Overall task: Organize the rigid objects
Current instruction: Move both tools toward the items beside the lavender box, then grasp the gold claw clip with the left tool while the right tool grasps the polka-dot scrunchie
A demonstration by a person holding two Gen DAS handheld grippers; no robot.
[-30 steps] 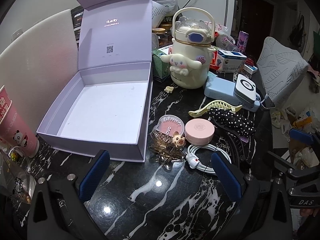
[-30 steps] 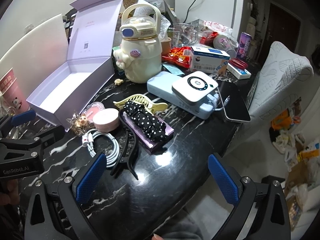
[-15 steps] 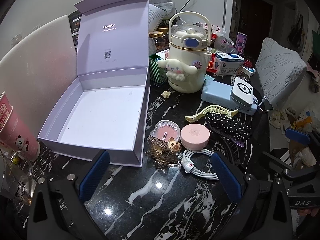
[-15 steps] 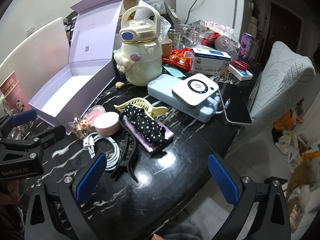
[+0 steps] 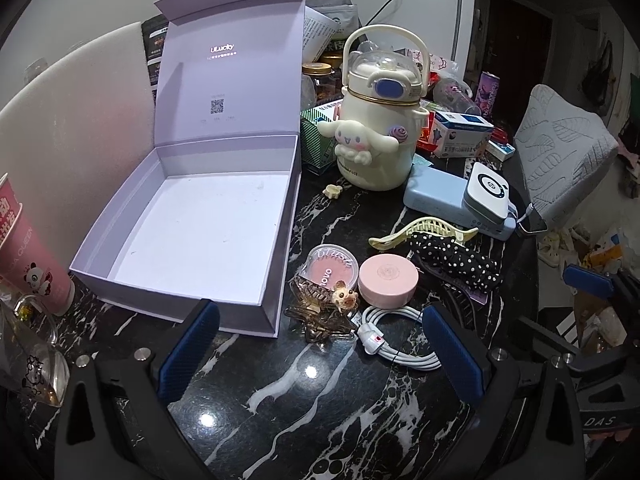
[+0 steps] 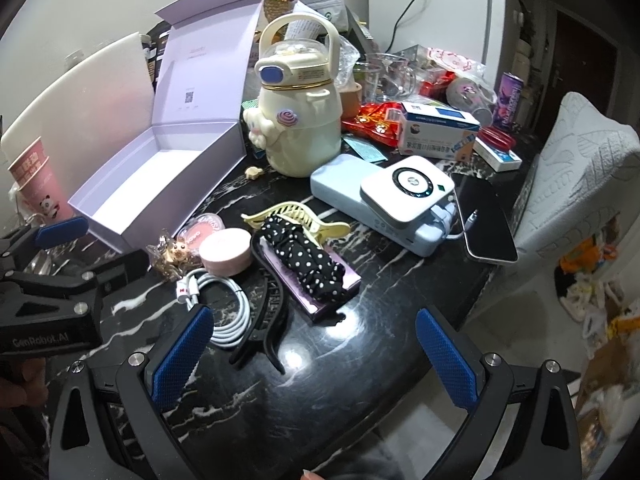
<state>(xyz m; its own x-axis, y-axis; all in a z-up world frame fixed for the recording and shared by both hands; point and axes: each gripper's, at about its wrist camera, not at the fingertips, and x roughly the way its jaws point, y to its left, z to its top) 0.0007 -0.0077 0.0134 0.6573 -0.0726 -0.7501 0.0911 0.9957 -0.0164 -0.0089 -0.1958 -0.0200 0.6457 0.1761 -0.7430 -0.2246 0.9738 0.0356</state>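
An open, empty lilac box (image 5: 200, 236) (image 6: 160, 176) lies on the black marble table (image 5: 280, 400). Right of it lie a pink blush compact (image 5: 332, 266), a pink round case (image 5: 388, 280) (image 6: 226, 250), a clear hair clip with a bear charm (image 5: 324, 312), a coiled white cable (image 5: 396, 336) (image 6: 224, 308), a yellow claw clip (image 5: 420, 230) (image 6: 296, 216), a polka-dot scrunchie (image 6: 308, 256) and a black claw clip (image 6: 268, 320). My left gripper (image 5: 320, 348) is open and empty just before the clip and cable. My right gripper (image 6: 312, 356) is open and empty over the table's front edge.
A cream Cinnamoroll bottle (image 5: 376, 128) stands behind the small items. A blue power bank with a white device (image 6: 400, 200) and a phone (image 6: 484, 216) lie at the right. Boxes, jars and packets crowd the back. A pink cup (image 5: 28, 256) stands at the left.
Both grippers have drawn back and risen slightly, so the box and items sit a little farther away. Nothing on the table has moved. Both grippers stay open.
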